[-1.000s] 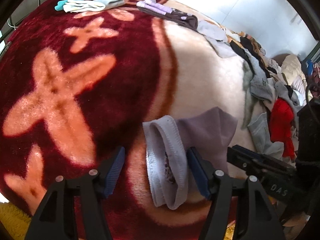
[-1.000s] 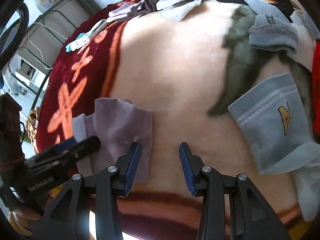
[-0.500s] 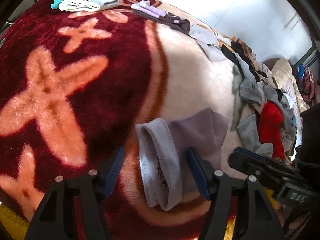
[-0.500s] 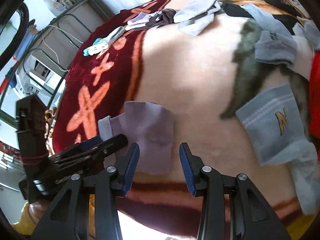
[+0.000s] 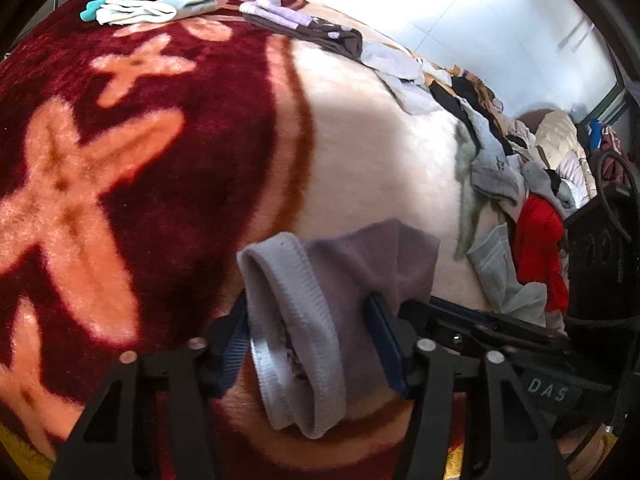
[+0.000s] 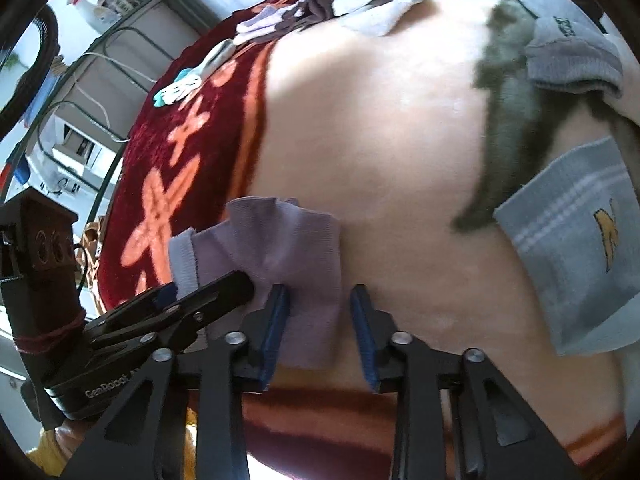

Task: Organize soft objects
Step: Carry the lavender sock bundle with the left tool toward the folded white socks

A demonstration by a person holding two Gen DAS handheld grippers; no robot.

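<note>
A lilac-grey sock (image 5: 360, 264) lies on the blanket where dark red meets cream. Its ribbed pale cuff (image 5: 288, 300) sits between the fingers of my left gripper (image 5: 310, 340), which is open and straddles the cuff, pads close on either side. In the right wrist view the same sock (image 6: 288, 240) is rumpled in its middle. My right gripper (image 6: 320, 332) is open over the sock's other end, with its edge between the pads. The left gripper (image 6: 204, 288) shows there resting on the cuff end.
A heap of mixed clothes (image 5: 532, 220) with a red garment runs along the blanket's right side. A blue-grey sock with a yellow logo (image 6: 568, 240) lies right of my right gripper. Paired socks, teal-white (image 5: 148, 8) and purple-brown (image 5: 304, 28), rest at the far edge. A wire rack (image 6: 100, 80) stands beyond.
Both grippers have moved in on the lilac sock. Its end now lies between the right fingers, the cuff fills the left gap, and the fabric has bunched up.
</note>
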